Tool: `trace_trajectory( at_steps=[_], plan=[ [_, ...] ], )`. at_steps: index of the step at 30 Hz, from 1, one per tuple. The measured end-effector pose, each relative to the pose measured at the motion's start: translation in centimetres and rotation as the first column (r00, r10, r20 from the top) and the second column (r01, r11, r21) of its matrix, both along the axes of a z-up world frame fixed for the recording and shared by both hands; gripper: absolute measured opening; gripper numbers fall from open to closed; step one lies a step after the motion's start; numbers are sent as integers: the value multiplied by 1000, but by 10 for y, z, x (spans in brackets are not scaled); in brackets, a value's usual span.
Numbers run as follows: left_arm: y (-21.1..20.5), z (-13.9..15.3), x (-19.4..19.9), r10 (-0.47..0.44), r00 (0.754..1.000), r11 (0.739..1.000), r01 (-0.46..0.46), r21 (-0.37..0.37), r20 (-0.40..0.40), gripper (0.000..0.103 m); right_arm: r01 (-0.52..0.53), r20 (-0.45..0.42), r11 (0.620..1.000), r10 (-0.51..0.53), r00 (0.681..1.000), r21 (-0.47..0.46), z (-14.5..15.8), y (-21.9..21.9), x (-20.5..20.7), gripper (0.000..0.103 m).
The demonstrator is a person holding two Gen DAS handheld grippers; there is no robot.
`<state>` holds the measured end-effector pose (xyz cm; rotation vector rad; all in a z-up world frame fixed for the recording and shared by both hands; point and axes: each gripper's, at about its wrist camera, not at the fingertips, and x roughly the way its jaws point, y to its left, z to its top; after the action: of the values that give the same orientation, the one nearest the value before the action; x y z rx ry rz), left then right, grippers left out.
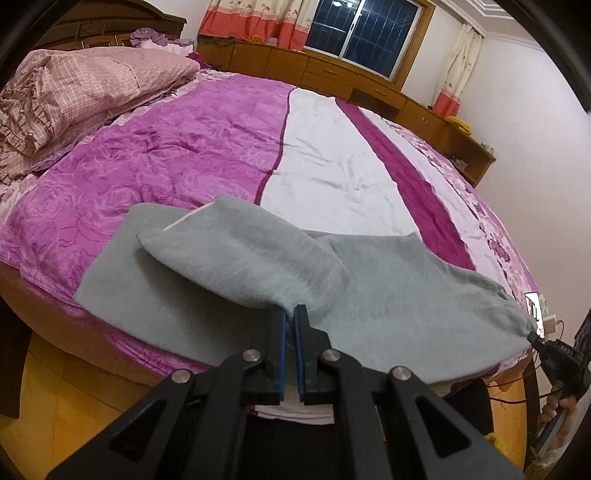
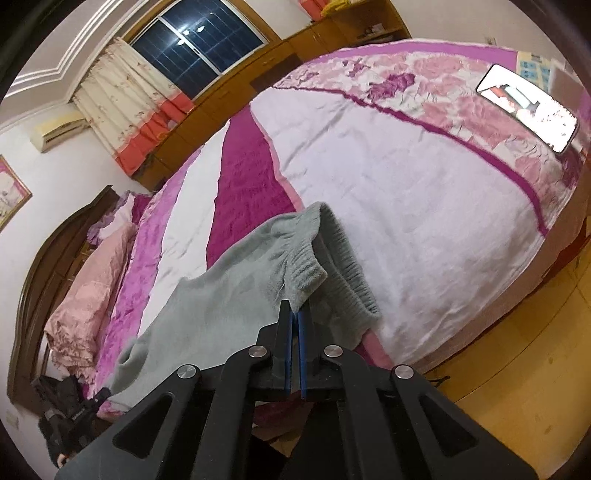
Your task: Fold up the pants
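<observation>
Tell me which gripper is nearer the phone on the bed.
Right. The right gripper holds the pants at the waistband end, on the phone's side; the left gripper holds the far end.

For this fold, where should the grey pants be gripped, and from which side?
Grip the grey pants at the ribbed waistband, from the near bed edge: it is thick and bunched. The right gripper pinches there; the left gripper pinches the near fold edge.

matt fleecy grey pants (image 1: 229,254) cloth

Dark window (image 1: 364,27), wood cabinets (image 1: 332,70), yellow floor (image 2: 535,387).
</observation>
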<state>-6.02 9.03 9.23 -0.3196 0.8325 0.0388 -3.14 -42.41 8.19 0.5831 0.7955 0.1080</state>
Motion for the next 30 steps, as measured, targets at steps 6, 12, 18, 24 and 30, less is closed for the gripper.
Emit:
trace_trajectory(
  at_steps=[6,12,18,24,30],
  plan=[
    [5,-26,0,12,998,1000,-13,-12,-61,4,-2,-43,999,0,999,-41,-22,2,-1,0],
    [9,-42,2,19,991,999,-24,-30,-133,10,-26,-150,994,10,989,-106,-56,5,14,0],
    [21,-16,-9,41,993,998,-36,51,-107,16,-35,-184,982,1,983,-184,-48,6,10,11],
    [55,-1,-1,151,985,985,-143,98,-81,21,-34,-135,940,-13,991,-339,-8,16,-2,16],
    [89,-25,34,220,963,975,-213,60,-157,24,-75,-82,935,49,995,-347,9,34,0,20]
  ],
)
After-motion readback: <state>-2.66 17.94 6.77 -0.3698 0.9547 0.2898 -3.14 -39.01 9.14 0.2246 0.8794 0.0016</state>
